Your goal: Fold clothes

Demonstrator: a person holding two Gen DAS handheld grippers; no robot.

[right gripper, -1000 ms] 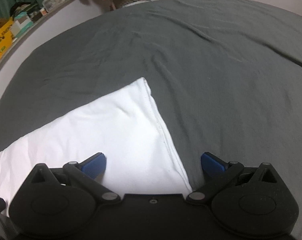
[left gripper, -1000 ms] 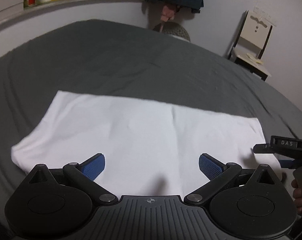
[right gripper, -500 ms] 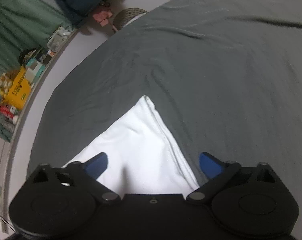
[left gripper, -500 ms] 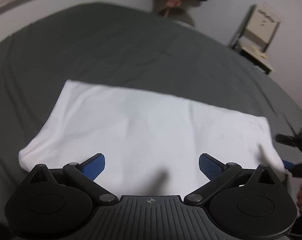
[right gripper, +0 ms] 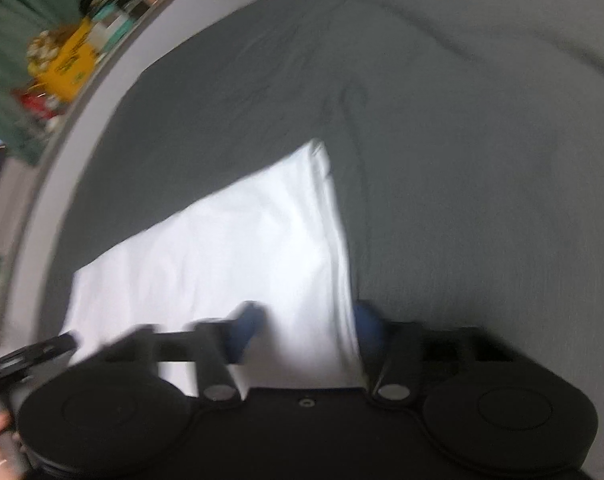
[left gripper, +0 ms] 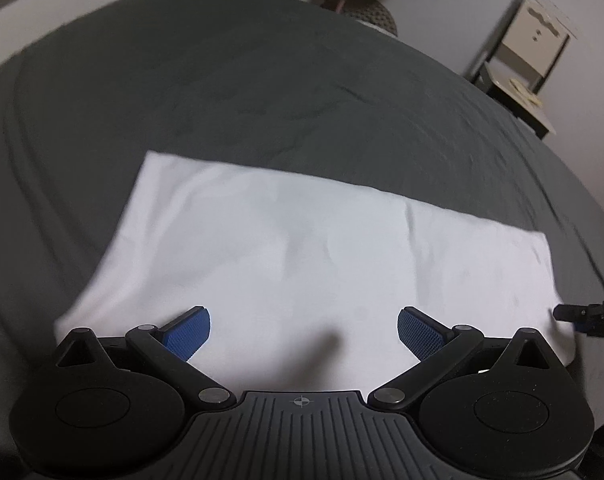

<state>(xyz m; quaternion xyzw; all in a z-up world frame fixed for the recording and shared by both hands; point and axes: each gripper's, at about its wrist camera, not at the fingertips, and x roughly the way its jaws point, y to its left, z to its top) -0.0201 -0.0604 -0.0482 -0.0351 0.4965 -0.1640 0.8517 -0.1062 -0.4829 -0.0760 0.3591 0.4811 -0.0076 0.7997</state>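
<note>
A white garment (left gripper: 302, 248), folded into a long flat rectangle, lies on the dark grey bed sheet (left gripper: 262, 80). My left gripper (left gripper: 303, 334) hovers open over the garment's near long edge, with nothing between its blue pads. In the right wrist view the garment (right gripper: 230, 248) runs off to the left. Its hemmed right end passes between the blurred fingers of my right gripper (right gripper: 305, 332), which stand about half as far apart as before with a gap still showing. The right gripper's tip (left gripper: 589, 318) also shows at the garment's right end.
The grey sheet (right gripper: 461, 160) stretches well beyond the garment on all sides. A pale chair (left gripper: 517, 64) and a round pouf (left gripper: 365, 12) stand past the bed's far edge. A shelf with a yellow box (right gripper: 68, 64) runs along the left wall.
The right gripper has swung left and dropped to the garment's hemmed end, and its fingers have narrowed around it. The left gripper has tilted down slightly and stays open.
</note>
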